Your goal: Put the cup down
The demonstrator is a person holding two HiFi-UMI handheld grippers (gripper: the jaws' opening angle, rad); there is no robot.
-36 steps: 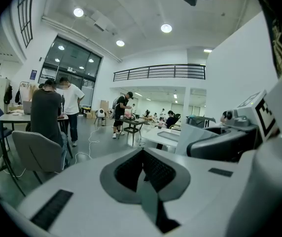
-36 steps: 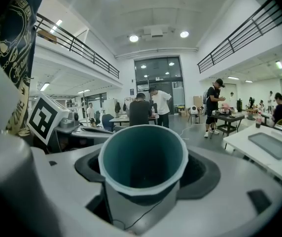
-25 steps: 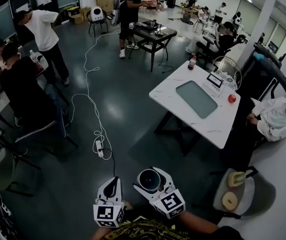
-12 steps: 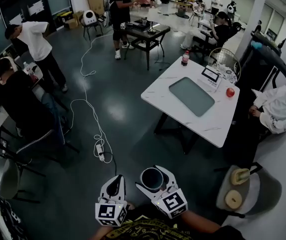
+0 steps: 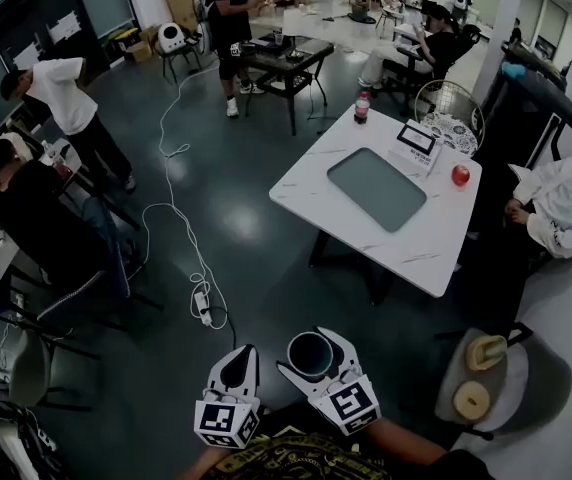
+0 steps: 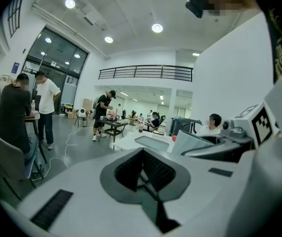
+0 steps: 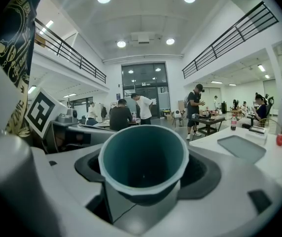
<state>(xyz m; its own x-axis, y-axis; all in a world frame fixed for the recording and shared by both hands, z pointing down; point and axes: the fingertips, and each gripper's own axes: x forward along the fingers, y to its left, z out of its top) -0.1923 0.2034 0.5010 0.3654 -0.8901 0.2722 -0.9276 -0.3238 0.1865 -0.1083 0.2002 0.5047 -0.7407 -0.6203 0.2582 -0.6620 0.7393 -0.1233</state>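
A dark teal cup [image 5: 309, 354] with a pale rim sits upright between the jaws of my right gripper [image 5: 311, 352], which is shut on it, low in the head view. In the right gripper view the cup [image 7: 144, 161] fills the middle, its mouth facing the camera, empty inside. My left gripper [image 5: 234, 367] hangs just to the left of it, jaws shut with nothing between them; the left gripper view shows its black pads [image 6: 131, 168] pressed together. Both grippers are held over the dark floor, well short of the white table [image 5: 416, 248].
The white table carries a grey mat [image 5: 377, 188], a red apple [image 5: 460, 175], a drink bottle [image 5: 362, 107] and a small box [image 5: 415, 145]. A person in white [image 5: 556, 208] sits at its right. A chair [image 5: 506, 383] stands at right. A cable and power strip [image 5: 204, 303] lie on the floor. Several people stand at left.
The table and room have slid lower and nearer in the head view as the view advanced. Both grippers keep their places, the cup still held in the right one.
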